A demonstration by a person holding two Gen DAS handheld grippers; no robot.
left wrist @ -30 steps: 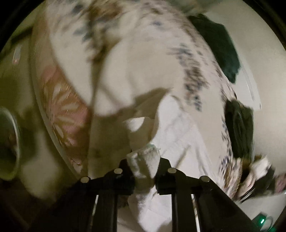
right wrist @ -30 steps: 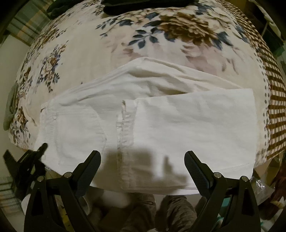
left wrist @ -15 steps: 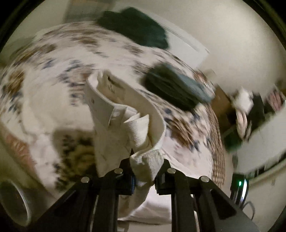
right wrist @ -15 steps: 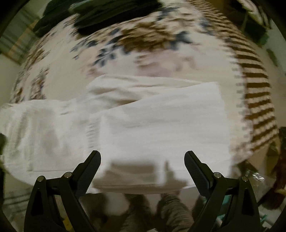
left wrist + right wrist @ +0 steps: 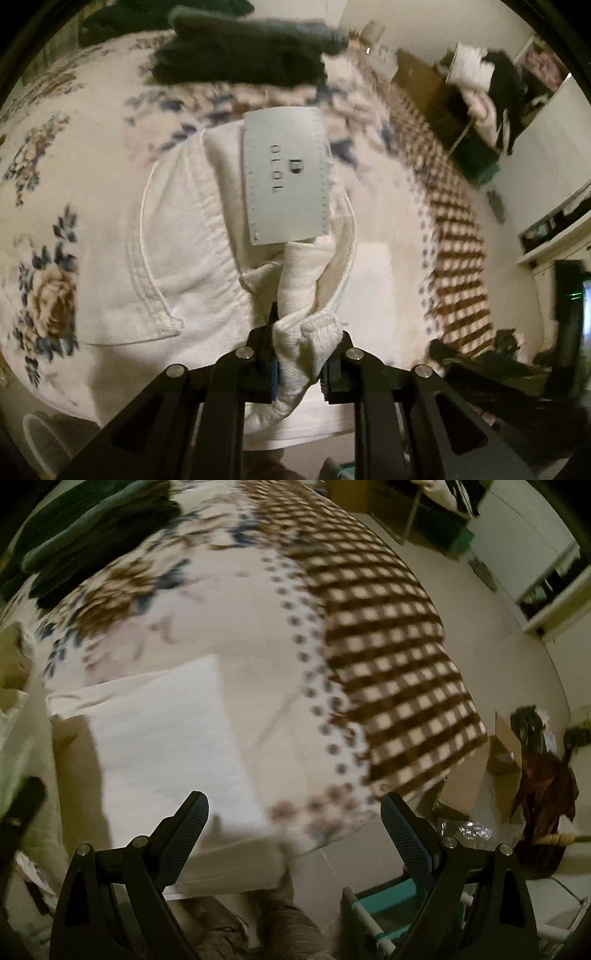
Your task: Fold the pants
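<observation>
Pants (image 5: 177,258), white and partly folded, lie on the floral bedspread (image 5: 48,122) of the bed, and the left hand-held gripper (image 5: 301,354) is clenched on a bunched wad of the waistband end, with the grey label patch (image 5: 284,177) facing up just beyond it. To do this fold well, I judge that end should be carried flat and level across to the right so its edge lands square on the layer lying there, without dragging the lower cloth. On the right, the right hand-held gripper (image 5: 295,834) hovers released and empty above the folded leg section (image 5: 166,738) near the bed's edge, well placed to pin that layer down.
</observation>
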